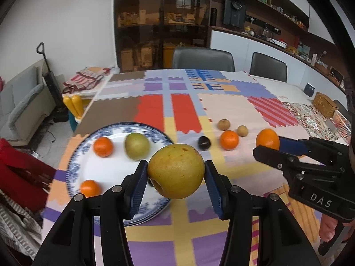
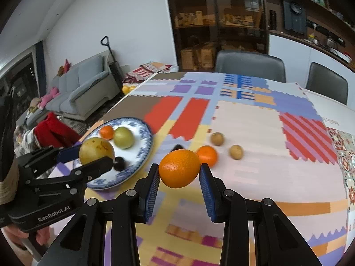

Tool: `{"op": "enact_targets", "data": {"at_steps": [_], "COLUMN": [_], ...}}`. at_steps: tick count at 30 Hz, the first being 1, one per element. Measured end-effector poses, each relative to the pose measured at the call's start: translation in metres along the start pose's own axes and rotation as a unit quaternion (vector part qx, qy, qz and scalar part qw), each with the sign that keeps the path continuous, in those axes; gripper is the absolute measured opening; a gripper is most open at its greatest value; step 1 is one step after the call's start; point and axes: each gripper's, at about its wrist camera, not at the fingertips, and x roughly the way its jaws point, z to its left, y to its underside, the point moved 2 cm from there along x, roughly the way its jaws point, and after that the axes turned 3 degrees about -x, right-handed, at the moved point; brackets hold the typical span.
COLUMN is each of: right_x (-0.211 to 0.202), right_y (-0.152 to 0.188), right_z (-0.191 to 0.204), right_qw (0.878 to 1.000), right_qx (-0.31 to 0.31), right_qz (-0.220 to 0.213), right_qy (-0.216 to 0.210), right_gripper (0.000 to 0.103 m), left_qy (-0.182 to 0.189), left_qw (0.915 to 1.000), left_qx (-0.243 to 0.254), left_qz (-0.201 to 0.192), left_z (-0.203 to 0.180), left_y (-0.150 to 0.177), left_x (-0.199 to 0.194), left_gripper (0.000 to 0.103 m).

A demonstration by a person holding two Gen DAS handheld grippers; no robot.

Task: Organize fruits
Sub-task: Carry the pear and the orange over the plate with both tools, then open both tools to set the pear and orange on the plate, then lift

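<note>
Left gripper [image 1: 175,175] clamped on yellow pear [image 1: 175,171] above plate [image 1: 75,161] edge; right gripper [image 2: 179,174] clamped on orange [image 2: 179,168], small orange [image 2: 207,155] just beyond.

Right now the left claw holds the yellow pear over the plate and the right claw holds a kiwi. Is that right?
Not quite. The left claw does hold the pear over the plate, but the right claw holds an orange, as the right wrist view shows. Both kiwis lie on the tablecloth.

"DAS" on right tongs [image 1: 267,146]; "GenRobot.AI" on left tongs [image 2: 93,155].
</note>
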Motion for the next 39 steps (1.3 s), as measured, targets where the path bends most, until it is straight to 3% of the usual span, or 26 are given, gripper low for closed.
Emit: {"op": "enact_targets", "data": {"at_steps": [17,31,39], "right_x": [0.044,0.112,0.130], "right_y": [-0.021,-0.035,-0.031], "right_z": [0.080,0.110,0.125], "right_qw": [0.996,0.992,0.988], "right_qx": [-0.060,-0.069,-0.086], "right_qz": [0.030,0.076,0.093], "right_qy": [-0.055,-0.079,-0.086], "right_gripper": [0.038,0.038,0.038], "left_qy": [-0.057,-0.057,-0.047], "left_qw": [0.9984,0.9978,0.9969], "left_qx": [-0.004,0.000,-0.002], "left_qz": [-0.004,0.035,0.063], "left_z": [0.084,0.131,0.142], "left_y": [0.001,-0.009,-0.009], "left_x": [-0.004,0.047,0.073], "left_gripper": [0.050,0.050,0.050]}}
